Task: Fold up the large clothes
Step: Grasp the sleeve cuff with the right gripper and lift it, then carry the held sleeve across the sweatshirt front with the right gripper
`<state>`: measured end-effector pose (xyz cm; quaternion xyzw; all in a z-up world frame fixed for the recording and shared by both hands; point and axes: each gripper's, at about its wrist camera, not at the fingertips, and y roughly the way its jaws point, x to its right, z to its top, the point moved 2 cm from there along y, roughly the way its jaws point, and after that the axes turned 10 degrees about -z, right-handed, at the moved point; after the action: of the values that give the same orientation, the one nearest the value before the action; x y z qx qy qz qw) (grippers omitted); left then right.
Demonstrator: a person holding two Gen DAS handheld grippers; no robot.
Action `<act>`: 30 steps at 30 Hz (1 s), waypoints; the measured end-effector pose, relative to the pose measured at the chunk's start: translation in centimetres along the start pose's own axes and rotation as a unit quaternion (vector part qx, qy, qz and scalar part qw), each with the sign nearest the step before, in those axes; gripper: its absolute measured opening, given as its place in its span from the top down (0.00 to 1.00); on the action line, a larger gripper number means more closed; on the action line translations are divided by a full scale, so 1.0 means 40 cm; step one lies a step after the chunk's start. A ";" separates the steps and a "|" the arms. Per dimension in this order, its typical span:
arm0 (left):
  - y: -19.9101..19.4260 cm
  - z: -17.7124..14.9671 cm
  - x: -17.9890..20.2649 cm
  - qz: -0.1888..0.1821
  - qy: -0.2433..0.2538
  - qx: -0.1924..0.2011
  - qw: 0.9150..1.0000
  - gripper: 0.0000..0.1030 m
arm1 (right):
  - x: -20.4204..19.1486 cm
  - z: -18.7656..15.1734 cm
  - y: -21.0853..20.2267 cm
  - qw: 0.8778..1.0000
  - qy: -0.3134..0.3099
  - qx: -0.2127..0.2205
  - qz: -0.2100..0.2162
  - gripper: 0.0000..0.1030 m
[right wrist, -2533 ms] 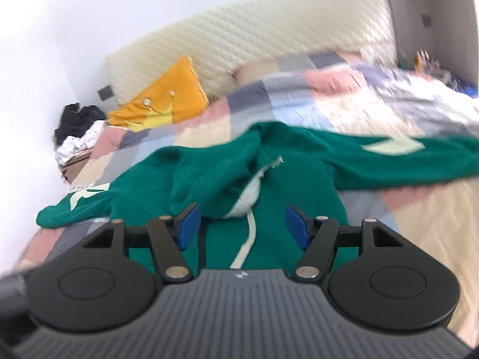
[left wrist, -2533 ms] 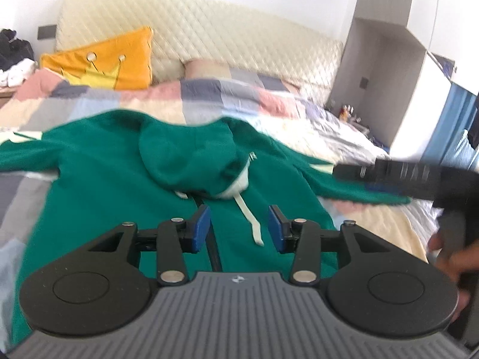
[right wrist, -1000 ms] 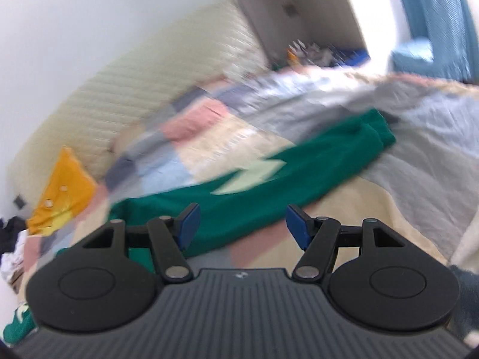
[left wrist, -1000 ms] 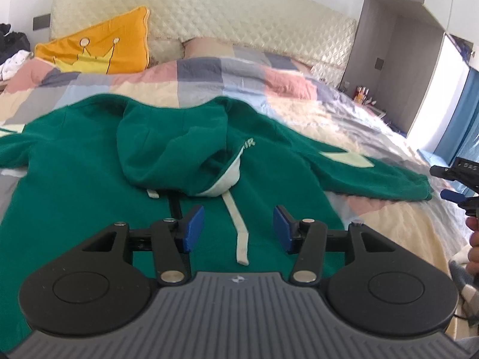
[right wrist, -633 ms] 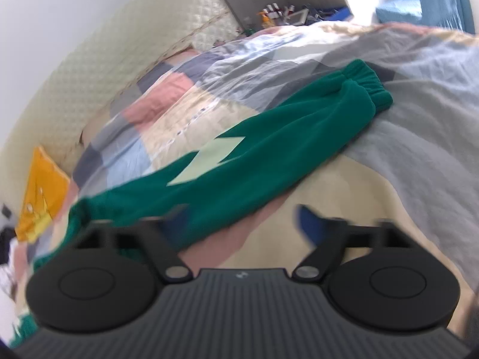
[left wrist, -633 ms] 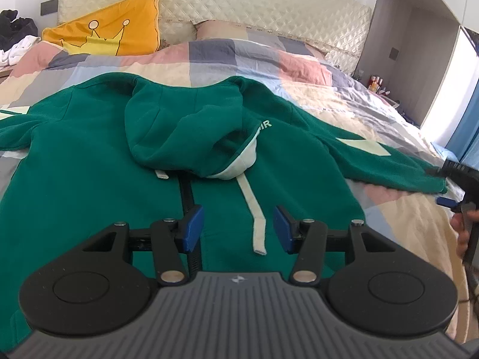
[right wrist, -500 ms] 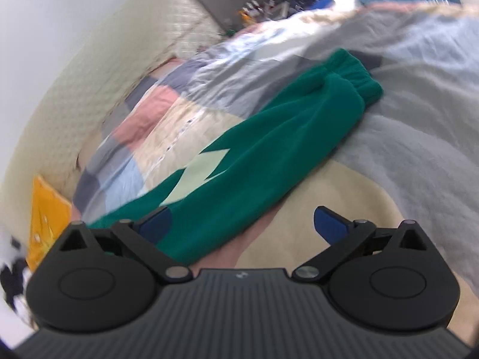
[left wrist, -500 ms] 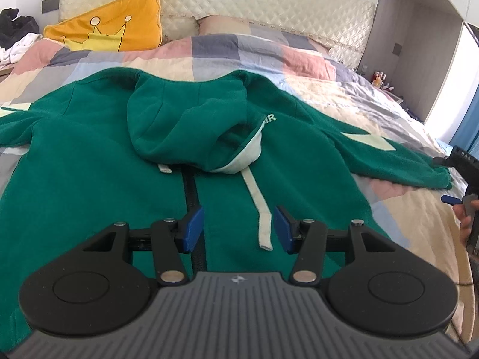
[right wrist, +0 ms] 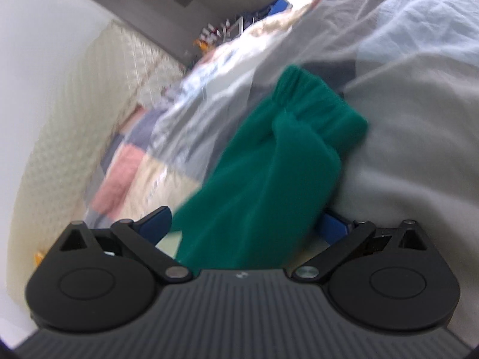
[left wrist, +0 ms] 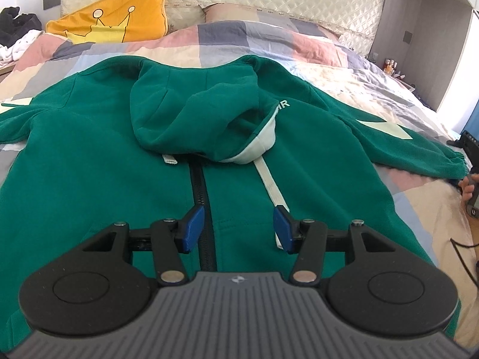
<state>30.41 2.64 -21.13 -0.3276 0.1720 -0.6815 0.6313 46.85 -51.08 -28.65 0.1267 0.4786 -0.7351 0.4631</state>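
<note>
The green hoodie (left wrist: pixel 104 161) lies spread on the bed (left wrist: pixel 344 56), front up, hood flopped forward. The right tool (right wrist: pixel 244 224) has just opened wide and straddles the right sleeve (right wrist: pixel 269 161) near the cuff, not yet pinching it; it should clamp both layers before lifting. The left tool (left wrist: pixel 238 227) hovers half apart over the zipper (left wrist: pixel 199 191), holding nothing.

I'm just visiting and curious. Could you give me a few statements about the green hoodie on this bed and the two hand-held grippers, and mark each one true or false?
1. The green zip-up hoodie lies spread out on the patchwork quilt. True.
2. Its hood is flipped down over the chest. True.
3. The left gripper is clamped on the white drawstring. False: its fingers stand apart above the zip, gripping nothing.
4. The right gripper is wide open with the green sleeve between its fingers. True.
5. A blue pillow leans on the headboard. False: the orange crown-print pillow does.
</note>
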 end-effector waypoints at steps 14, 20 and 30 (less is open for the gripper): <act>0.030 0.031 -0.042 0.019 -0.008 -0.002 1.000 0.45 | 0.034 0.154 0.115 0.997 0.043 0.015 -0.064 0.75; 0.004 0.045 -0.047 0.016 -0.004 0.011 1.000 0.45 | -0.053 0.182 0.071 0.997 -0.004 0.051 -0.057 0.77; -0.049 0.033 -0.061 0.027 0.018 0.011 0.999 0.45 | -0.379 0.171 -0.151 0.984 -0.117 0.129 0.035 0.77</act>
<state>29.79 5.54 -19.47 -0.3036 0.1851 -0.6722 0.6494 51.94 -47.53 -12.09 0.1150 0.3181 -0.7837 0.5209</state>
